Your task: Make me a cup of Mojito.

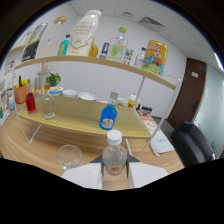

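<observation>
Gripping a small clear bottle (114,155) with a white cap, our claw (115,171) has both fingers closed against its sides, lifted over the near edge of the bench (30,145). We judge the smooth, tall bottle could twist or slip if we tilt too fast, spilling short of the empty glass (69,155) beside it near that edge, or knocking it over.
</observation>
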### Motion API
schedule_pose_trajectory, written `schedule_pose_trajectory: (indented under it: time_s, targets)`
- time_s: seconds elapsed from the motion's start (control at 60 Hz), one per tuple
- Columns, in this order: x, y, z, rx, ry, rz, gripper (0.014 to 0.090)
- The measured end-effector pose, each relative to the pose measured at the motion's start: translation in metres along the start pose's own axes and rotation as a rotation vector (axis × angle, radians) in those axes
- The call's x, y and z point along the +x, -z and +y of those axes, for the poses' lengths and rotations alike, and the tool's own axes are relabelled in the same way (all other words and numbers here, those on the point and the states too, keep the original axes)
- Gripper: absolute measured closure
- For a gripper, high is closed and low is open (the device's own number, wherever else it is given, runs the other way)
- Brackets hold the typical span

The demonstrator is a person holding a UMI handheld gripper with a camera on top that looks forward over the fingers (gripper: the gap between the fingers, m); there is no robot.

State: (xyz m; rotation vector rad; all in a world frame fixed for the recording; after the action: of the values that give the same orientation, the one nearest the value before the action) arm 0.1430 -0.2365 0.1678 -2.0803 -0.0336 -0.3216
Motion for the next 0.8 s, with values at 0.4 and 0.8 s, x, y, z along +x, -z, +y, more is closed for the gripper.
schedule_pose_trajectory:
  time_s: [0.4, 0.8]
  targets:
    - [0.007, -0.018, -0.033, 0.114, 0.875, 0.209, 0.0707]
    - [-0.026, -0.03, -0.056, 0.234, 1.73, 0.341, 0.0705]
